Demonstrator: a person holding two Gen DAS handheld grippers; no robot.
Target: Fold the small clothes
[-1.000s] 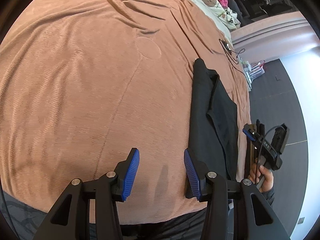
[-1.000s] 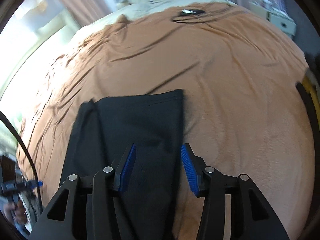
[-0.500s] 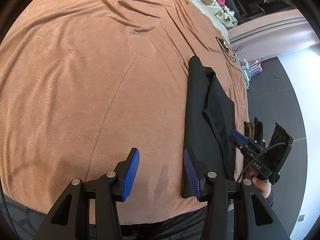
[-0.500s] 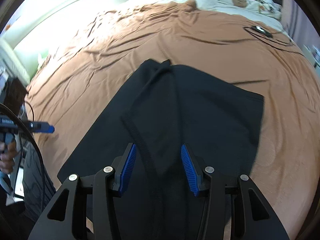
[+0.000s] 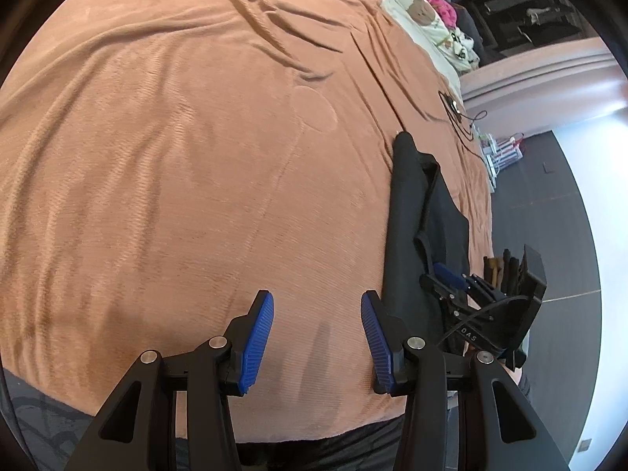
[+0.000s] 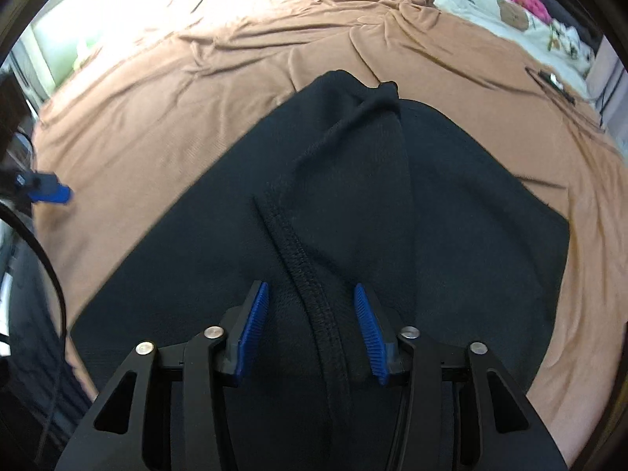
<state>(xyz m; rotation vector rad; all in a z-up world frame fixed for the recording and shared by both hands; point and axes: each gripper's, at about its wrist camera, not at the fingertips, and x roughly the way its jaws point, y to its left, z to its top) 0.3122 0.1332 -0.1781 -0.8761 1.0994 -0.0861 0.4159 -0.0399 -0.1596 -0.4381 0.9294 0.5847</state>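
A black garment (image 6: 451,212) lies partly folded on the brown bedspread (image 6: 165,90), with a stitched seam (image 6: 306,259) running down its middle. My right gripper (image 6: 312,302) is open, low over the garment's near part, its blue pads either side of the seam. In the left wrist view the garment (image 5: 408,212) lies at the right, near the bed's edge, and the right gripper (image 5: 451,274) shows over it. My left gripper (image 5: 314,306) is open and empty above bare bedspread (image 5: 176,149), just left of the garment.
Pillows and soft toys (image 5: 431,11) lie at the bed's far end. A black cable with a small device (image 5: 455,106) lies on the bedspread beyond the garment. The bed's edge and dark floor (image 5: 549,204) are to the right.
My right gripper has swung from the garment's right edge to over its middle and come lower, straddling the seam. My left gripper stayed open, its view shifting only slightly.
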